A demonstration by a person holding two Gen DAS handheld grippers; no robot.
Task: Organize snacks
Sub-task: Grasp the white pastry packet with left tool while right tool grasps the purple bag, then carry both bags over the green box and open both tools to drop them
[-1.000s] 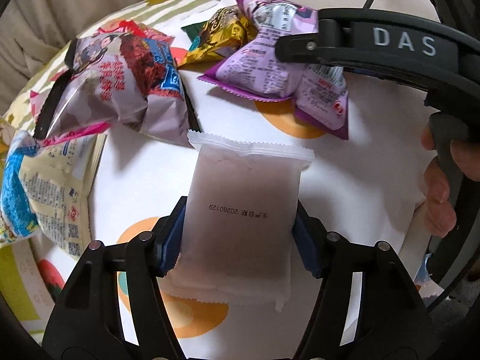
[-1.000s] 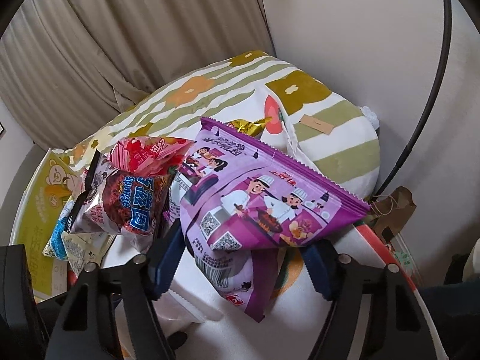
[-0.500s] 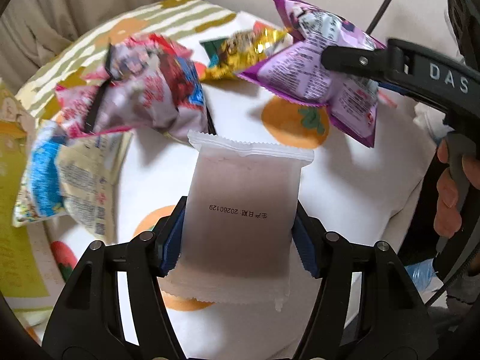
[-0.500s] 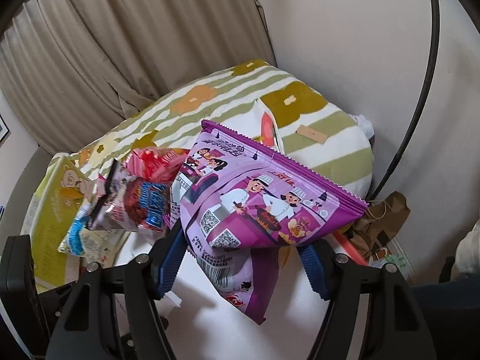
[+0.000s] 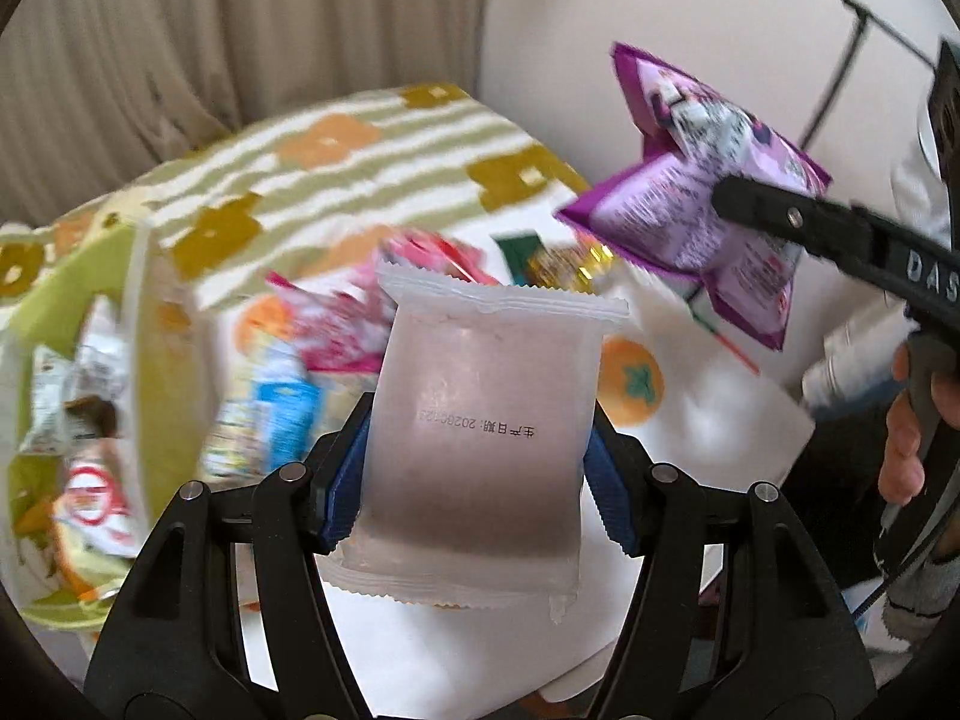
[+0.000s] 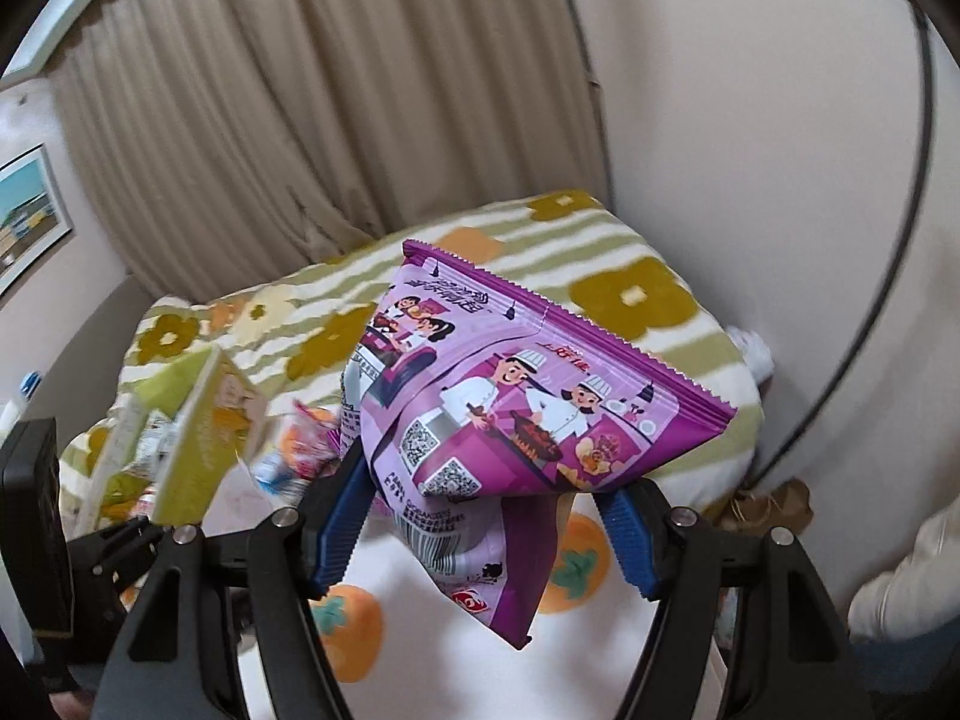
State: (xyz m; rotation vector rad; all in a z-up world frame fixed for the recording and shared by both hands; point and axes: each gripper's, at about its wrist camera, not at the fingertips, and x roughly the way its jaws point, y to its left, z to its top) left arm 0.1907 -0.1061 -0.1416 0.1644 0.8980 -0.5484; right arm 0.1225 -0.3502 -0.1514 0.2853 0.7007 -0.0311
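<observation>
Left wrist view: the left gripper [image 5: 480, 450] holds a frosted white plastic snack packet [image 5: 480, 438] upright, its blue pads pressed against the packet's two side edges, a printed date line across the middle. The packet is lifted clear of the white bedcover printed with orange persimmons [image 5: 708, 420]. To the far right, the right gripper's black finger clamps a purple crinkled snack bag [image 5: 702, 222] in the air, and the person's right hand [image 5: 912, 426] wraps the handle at the right edge. Beyond the packet lies a blurred heap of pink, blue and gold snack packs [image 5: 336, 330]. At the left stands a yellow-green open box [image 5: 72, 420] with wrappers inside. A green-striped flowered blanket [image 5: 336, 180] lies farther back, before beige curtains [image 5: 240, 30].

Right wrist view: the right gripper [image 6: 486, 516] grips the purple bag [image 6: 516, 408] between its blue pads, jaws closed on the bag's lower part; the bag shows cartoon chefs and hangs above the persimmon cover [image 6: 576, 648]. The yellow-green box [image 6: 198, 438] sits at the near left, the striped blanket [image 6: 630, 300] behind, the curtains [image 6: 300, 120] and a pale wall [image 6: 750, 120] at the back.
</observation>
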